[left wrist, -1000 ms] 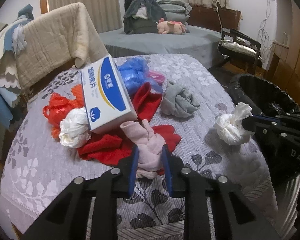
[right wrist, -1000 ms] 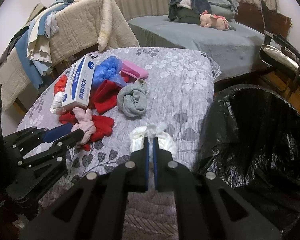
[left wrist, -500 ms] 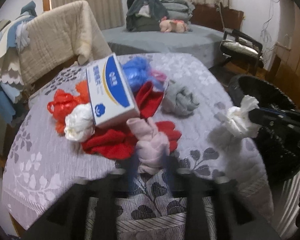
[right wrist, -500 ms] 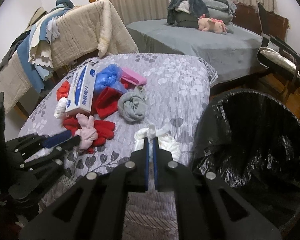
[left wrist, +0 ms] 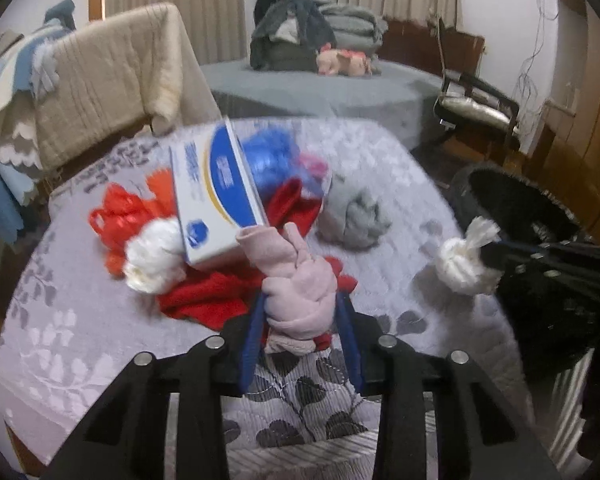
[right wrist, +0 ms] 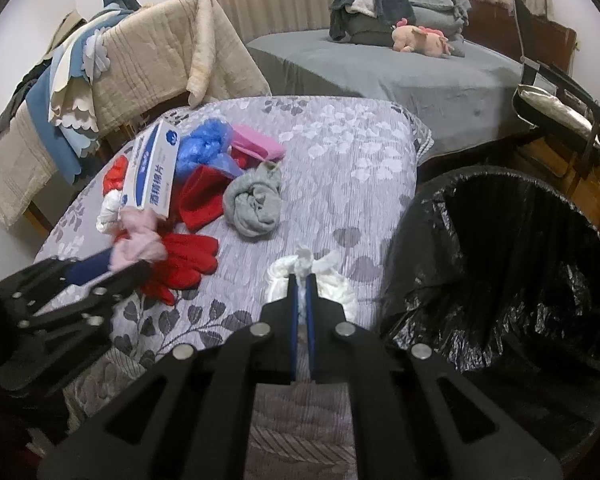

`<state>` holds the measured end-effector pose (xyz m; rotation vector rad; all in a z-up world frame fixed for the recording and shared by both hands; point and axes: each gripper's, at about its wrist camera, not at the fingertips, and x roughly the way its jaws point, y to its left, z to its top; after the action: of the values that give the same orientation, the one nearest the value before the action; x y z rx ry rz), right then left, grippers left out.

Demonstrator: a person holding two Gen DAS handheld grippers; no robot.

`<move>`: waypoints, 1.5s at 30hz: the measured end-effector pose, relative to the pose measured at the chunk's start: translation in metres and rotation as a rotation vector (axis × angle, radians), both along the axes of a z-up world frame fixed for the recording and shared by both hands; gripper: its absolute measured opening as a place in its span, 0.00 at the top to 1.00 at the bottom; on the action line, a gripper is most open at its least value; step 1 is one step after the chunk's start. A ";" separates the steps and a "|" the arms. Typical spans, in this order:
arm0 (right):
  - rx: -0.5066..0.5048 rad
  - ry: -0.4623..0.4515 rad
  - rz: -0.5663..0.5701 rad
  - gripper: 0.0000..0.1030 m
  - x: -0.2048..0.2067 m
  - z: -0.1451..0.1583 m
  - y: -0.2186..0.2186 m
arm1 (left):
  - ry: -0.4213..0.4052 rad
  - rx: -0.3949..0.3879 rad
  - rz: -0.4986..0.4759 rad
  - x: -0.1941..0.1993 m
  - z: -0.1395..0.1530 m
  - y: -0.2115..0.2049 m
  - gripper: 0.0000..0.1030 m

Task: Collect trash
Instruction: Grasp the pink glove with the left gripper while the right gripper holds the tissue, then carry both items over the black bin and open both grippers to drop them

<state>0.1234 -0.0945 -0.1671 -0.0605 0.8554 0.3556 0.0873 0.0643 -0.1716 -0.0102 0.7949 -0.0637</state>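
Left gripper (left wrist: pixel 300 312): jaws just closing around pink cloth bundle (left wrist: pixel 300 292) near table's (left wrist: pixel 420 184) front edge; pad contact unclear. Right gripper (right wrist: pixel 300 284) clamped on white knotted bag (right wrist: pixel 300 268) beside bin (right wrist: pixel 420 220); bag half hidden.

Each hand-held gripper (left wrist: pixel 300 344) (right wrist: pixel 300 304) is black with silver screws and, seemingly, blue finger pads.

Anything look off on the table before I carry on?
The blue-and-white box sits tilted, propped on the heap of clothes and bags. Its low corner rests against the pink glove that the left gripper has pinched, so moving the glove may tip it.
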 end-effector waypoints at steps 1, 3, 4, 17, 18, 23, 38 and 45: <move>0.003 -0.006 0.000 0.97 -0.001 0.003 -0.001 | -0.015 -0.003 -0.004 -0.004 0.007 0.000 0.66; 0.010 -0.022 -0.003 0.97 -0.003 0.011 -0.004 | -0.041 -0.008 -0.018 -0.008 0.020 -0.001 0.66; 0.015 -0.032 -0.008 0.97 -0.005 0.016 -0.006 | -0.047 -0.007 -0.022 -0.007 0.024 -0.003 0.66; -0.001 -0.150 -0.188 0.97 -0.020 0.066 -0.088 | -0.086 -0.060 -0.219 0.024 0.058 -0.077 0.66; -0.010 -0.157 -0.211 0.97 -0.021 0.068 -0.098 | -0.088 -0.064 -0.234 0.026 0.059 -0.084 0.66; -0.036 -0.156 -0.302 0.97 -0.023 0.064 -0.137 | -0.091 -0.087 -0.337 0.036 0.059 -0.130 0.66; -0.089 -0.188 -0.495 0.18 -0.039 0.055 -0.198 | -0.096 -0.143 -0.451 0.037 0.060 -0.175 0.27; -0.075 -0.211 -0.434 0.05 -0.035 0.061 -0.166 | -0.161 -0.048 -0.297 0.020 0.068 -0.115 0.07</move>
<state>0.0886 -0.2610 -0.1059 0.0188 0.6510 -0.0894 0.1075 -0.0512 -0.1035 0.0673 0.6290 -0.3609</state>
